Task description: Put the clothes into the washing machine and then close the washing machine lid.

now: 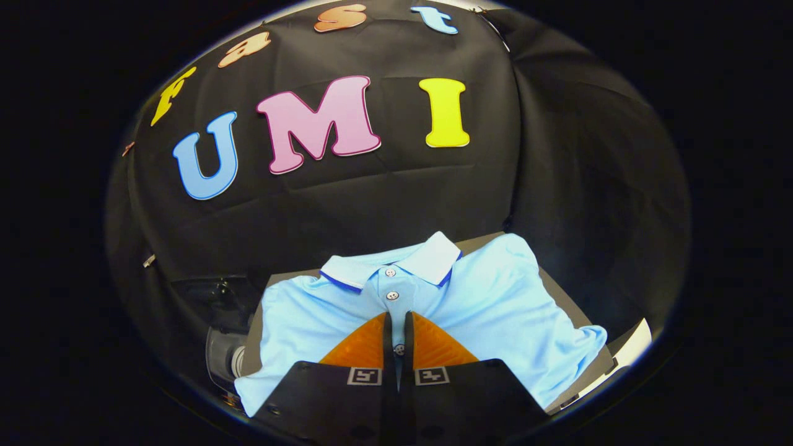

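looking down along the tongs point(396, 322) in the lower middle of the frame, we see their two fingers drawn almost together, with only a thin slit between them. they sit right over the button placket of the light blue polo shirt point(495, 291). whether a fold of cloth is caught in that slit we cannot tell; a button shows in the gap near the fingers' base.

the shirt lies spread front-up on the bench point(567, 297), filling the lower centre of the frame, its white collar point(433, 254) toward the booth wall above the fingertips and one sleeve trailing off to the lower right. at the lower left, beside the bench edge, stands a dark and clear machine part point(223, 353) that we cannot identify for sure.

we judge the shirt light, soft and limp: it will sag and drape from any single hold, and trailing sleeves may snag. the placket and collar are the thickest, doubled layers, so a pinch there should grip firmly without slipping. a bunched fold near the chest would lift most of the cloth at once.
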A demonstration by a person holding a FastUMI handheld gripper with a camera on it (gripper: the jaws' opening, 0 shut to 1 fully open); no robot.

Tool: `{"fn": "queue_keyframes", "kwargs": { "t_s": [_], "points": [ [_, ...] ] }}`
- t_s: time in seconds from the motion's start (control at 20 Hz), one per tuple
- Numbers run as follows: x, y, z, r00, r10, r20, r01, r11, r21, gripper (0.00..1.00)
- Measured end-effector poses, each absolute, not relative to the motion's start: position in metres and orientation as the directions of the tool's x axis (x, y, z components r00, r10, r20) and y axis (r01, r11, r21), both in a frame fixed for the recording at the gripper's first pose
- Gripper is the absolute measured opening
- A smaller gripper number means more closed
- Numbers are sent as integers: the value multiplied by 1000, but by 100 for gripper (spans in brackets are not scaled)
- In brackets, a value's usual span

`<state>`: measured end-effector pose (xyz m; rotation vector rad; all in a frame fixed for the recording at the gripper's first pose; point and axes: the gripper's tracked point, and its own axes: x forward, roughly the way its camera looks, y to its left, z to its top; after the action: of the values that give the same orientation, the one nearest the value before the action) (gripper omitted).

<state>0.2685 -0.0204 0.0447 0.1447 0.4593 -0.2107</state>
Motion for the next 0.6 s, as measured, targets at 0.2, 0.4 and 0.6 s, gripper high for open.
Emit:
{"fn": "queue_keyframes", "kwargs": {
  "t_s": [0.2,0.4,0.6],
  "points": [
    [264,4,69,909,-154,-387,207,973,99,5],
    [260,29,95,932,-145,-331,186,978,96,5],
    [255,72,122,953,-108,-283,139,986,93,5]
  ]
}}
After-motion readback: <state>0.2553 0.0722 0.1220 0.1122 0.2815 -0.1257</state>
